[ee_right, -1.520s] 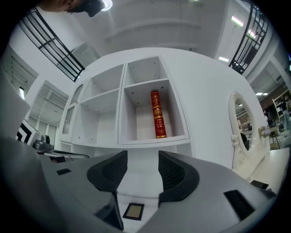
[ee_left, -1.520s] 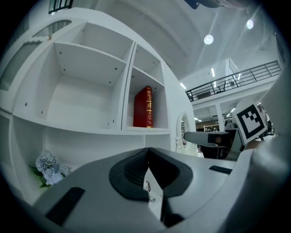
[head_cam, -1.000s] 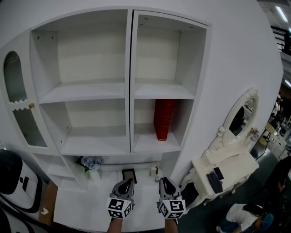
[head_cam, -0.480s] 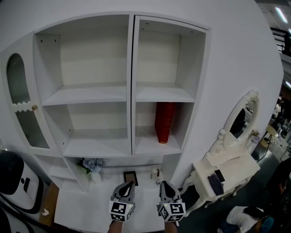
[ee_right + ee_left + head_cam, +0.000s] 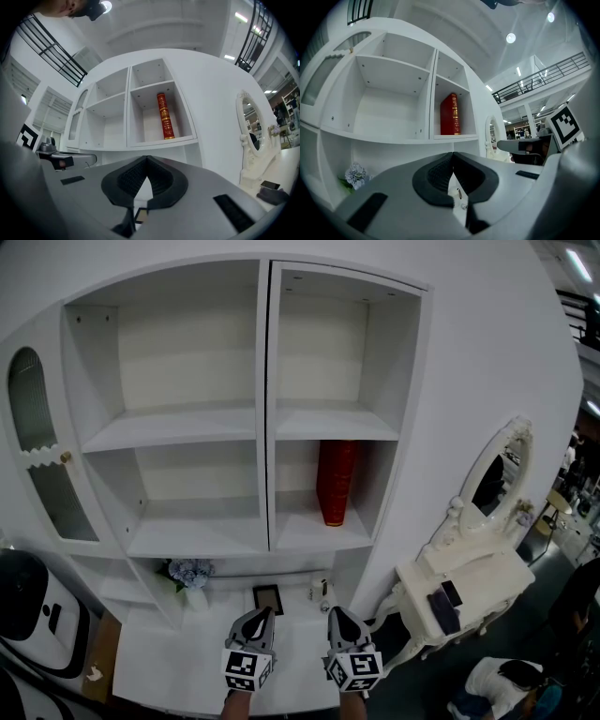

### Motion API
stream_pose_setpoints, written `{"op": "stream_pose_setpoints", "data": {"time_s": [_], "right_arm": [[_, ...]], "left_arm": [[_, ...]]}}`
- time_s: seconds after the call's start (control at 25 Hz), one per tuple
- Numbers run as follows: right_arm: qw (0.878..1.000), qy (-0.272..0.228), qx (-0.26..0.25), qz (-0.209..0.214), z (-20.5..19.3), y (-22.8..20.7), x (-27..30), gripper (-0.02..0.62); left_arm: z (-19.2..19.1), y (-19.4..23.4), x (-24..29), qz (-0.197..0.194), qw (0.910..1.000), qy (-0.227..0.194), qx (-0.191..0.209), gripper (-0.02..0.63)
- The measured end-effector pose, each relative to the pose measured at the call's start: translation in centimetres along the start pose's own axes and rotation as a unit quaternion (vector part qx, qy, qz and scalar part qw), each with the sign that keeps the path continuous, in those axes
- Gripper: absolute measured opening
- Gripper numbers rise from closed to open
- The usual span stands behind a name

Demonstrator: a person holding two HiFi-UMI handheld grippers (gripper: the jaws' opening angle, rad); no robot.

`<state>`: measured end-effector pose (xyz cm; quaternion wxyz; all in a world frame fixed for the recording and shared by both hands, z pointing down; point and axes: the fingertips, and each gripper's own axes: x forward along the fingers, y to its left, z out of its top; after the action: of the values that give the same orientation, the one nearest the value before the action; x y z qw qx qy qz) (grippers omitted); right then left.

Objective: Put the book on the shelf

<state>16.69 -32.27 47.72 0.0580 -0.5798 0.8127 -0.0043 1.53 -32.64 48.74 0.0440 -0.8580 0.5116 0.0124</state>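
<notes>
A red book [image 5: 336, 481] with gold print stands upright in the lower right compartment of the white shelf unit [image 5: 264, 418]; it also shows as the red book [image 5: 450, 114] in the left gripper view and the red book [image 5: 164, 116] in the right gripper view. Both grippers hang low in front of the unit, well below the book. My left gripper [image 5: 257, 618] is shut with nothing in it, its tips meeting in its own view [image 5: 452, 153]. My right gripper [image 5: 337, 614] is shut and empty too, tips touching [image 5: 146, 158].
A counter [image 5: 169, 652] below the shelves carries a pale flower bunch [image 5: 190, 575], a small dark picture frame [image 5: 267, 599] and a little bottle [image 5: 321, 592]. A white dressing table with an oval mirror [image 5: 494, 484] stands at the right. A person crouches at the bottom right.
The view dipped and came back up. Both grippers stay low in front of the counter, almost where they were. The book has not moved.
</notes>
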Motion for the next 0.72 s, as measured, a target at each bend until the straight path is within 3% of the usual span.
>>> {"op": "stream_pose_setpoints", "data": {"time_s": [0.72], "right_arm": [[1.0,0.009,-0.019,0.003,-0.13,0.26,0.08,0.025]], "left_arm": [[0.51,-0.14,0.12,0.0,1.0,-0.008,-0.001,0.016]]}}
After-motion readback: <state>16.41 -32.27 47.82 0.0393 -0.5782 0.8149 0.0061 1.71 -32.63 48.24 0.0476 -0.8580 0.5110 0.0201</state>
